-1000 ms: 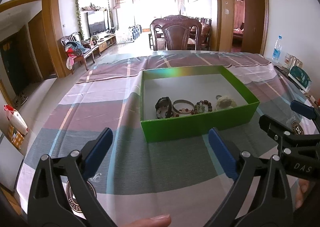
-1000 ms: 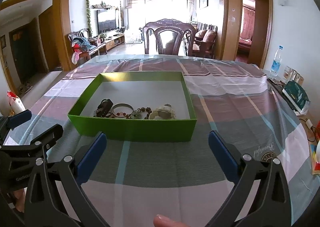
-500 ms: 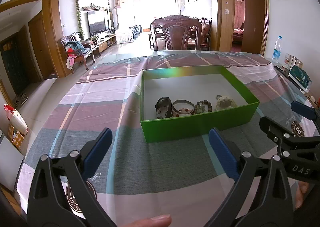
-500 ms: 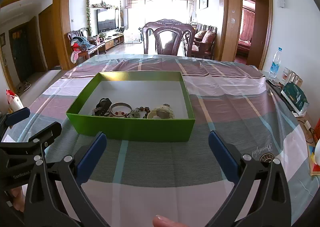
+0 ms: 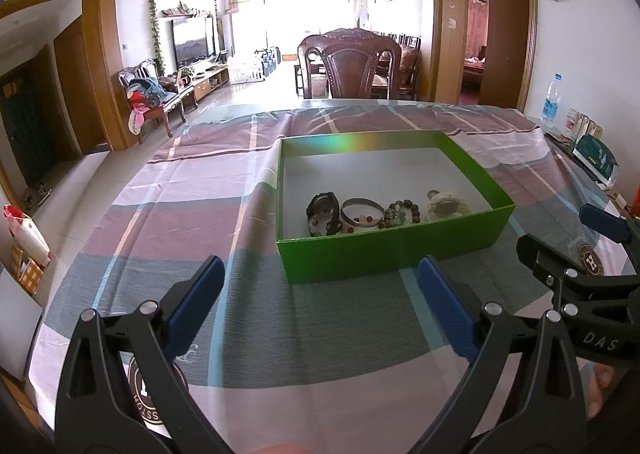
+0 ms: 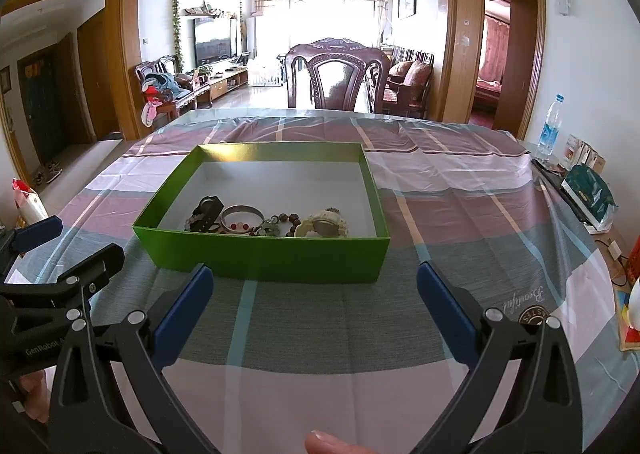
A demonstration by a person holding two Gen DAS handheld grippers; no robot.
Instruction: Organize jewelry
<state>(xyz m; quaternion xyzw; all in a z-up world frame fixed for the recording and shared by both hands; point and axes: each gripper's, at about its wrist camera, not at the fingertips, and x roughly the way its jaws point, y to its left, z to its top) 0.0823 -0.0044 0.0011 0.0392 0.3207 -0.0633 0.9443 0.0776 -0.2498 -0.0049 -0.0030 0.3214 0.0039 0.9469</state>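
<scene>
Green box point(image 5: 384, 254), open top, white inside, sits flat on the cloth. Jewelry in one row along its 6 o'clock wall: black watch point(image 5: 323, 208) at 9, silver bangle point(image 5: 362, 210), dark bead bracelet point(image 5: 402, 212), cream piece point(image 5: 446, 204) toward 3.

1 green box point(image 5: 384, 250) stood on the tabletop point(image 5: 200, 190). Inside the box, along its near wall, lay 5 pieces of jewelry: 1 black watch point(image 5: 323, 206), 1 silver bangle point(image 5: 362, 210), 1 string of small red and pale beads point(image 5: 366, 220) lying within the bangle, 1 dark beaded bracelet point(image 5: 402, 211) and 1 cream-coloured bracelet point(image 5: 446, 204). Nearer than the box, 2 grippers were in view: 1 left gripper point(image 5: 320, 294) and 1 right gripper point(image 6: 314, 296), each with 2 blue pads. Beyond the box stood 1 dark wooden chair point(image 5: 350, 68), and far to the right of the box 1 water bottle point(image 5: 551, 100).
</scene>
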